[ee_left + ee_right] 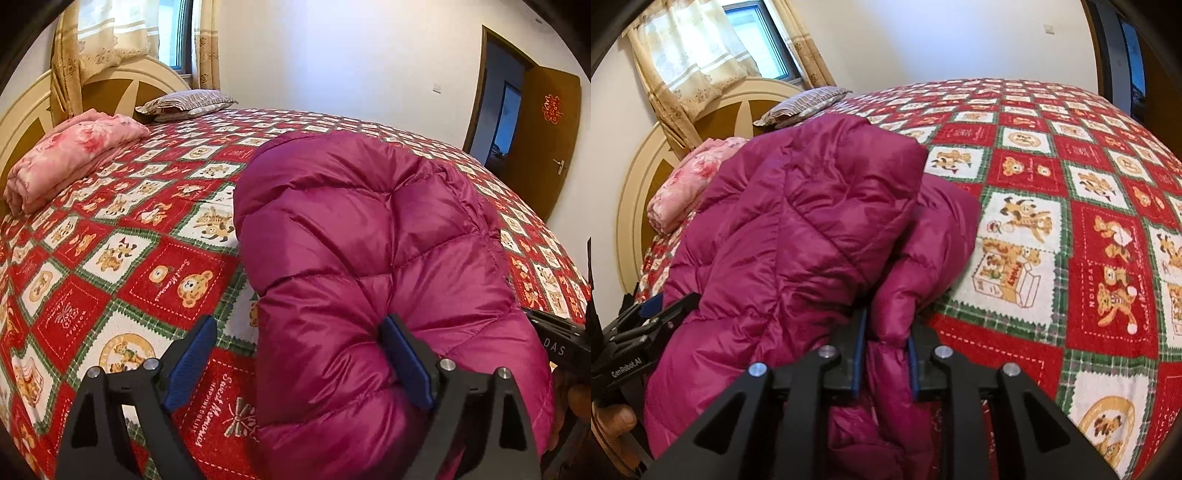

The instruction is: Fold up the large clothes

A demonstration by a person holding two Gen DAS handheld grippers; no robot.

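The left gripper is spreading wide off the folded magenta jacket; the right gripper is pinching its hem at six o'clock — likely final tidying, release next.

left gripper: jaws spread wide | right gripper: jaws narrow

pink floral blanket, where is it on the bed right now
The folded pink floral blanket lies at the head of the bed against the headboard, left of the striped pillow and beyond the magenta puffer jacket in both views.
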